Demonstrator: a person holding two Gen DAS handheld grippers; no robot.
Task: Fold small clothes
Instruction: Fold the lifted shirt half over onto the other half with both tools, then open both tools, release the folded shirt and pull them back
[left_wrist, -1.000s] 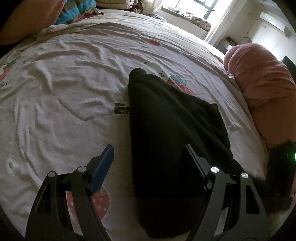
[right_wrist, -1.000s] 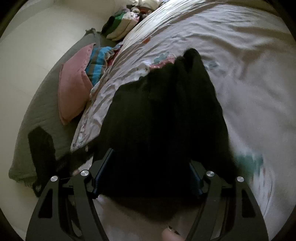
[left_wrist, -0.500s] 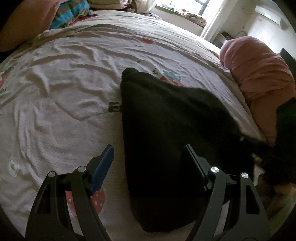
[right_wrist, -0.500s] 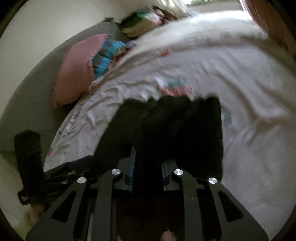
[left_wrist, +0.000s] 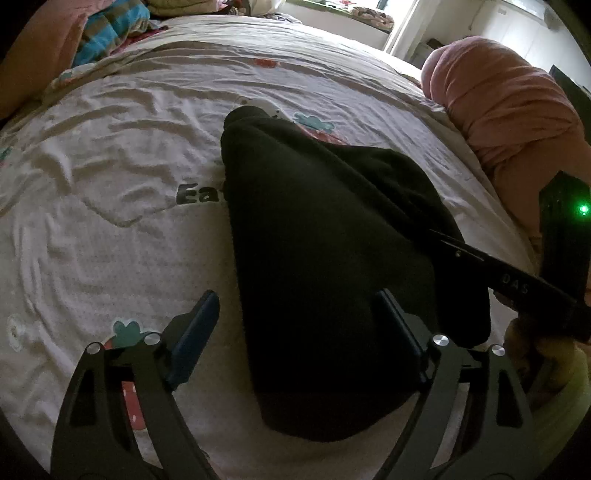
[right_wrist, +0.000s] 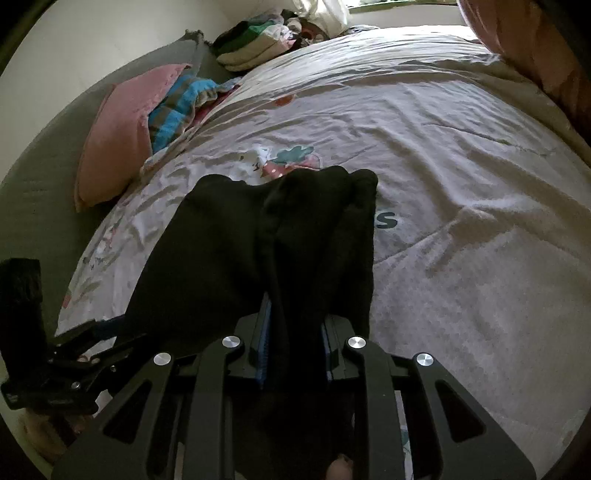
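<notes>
Black garment (left_wrist: 325, 258): lies on the printed bedsheet (left_wrist: 110, 221), partly folded.
Left gripper (left_wrist: 295, 321): fingers spread wide, straddling the garment's near edge.
Right gripper (right_wrist: 295, 332): clamped on a bunched fold of the garment.
Pink pillow (right_wrist: 118, 129): beyond the garment, off the sheet.

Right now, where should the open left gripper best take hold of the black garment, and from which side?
Probably the near edge of the black garment, between the open fingers of the left gripper, coming straight forward and low. That edge lies flat on the bedsheet, while the right gripper already pinches another bunched part.
</notes>
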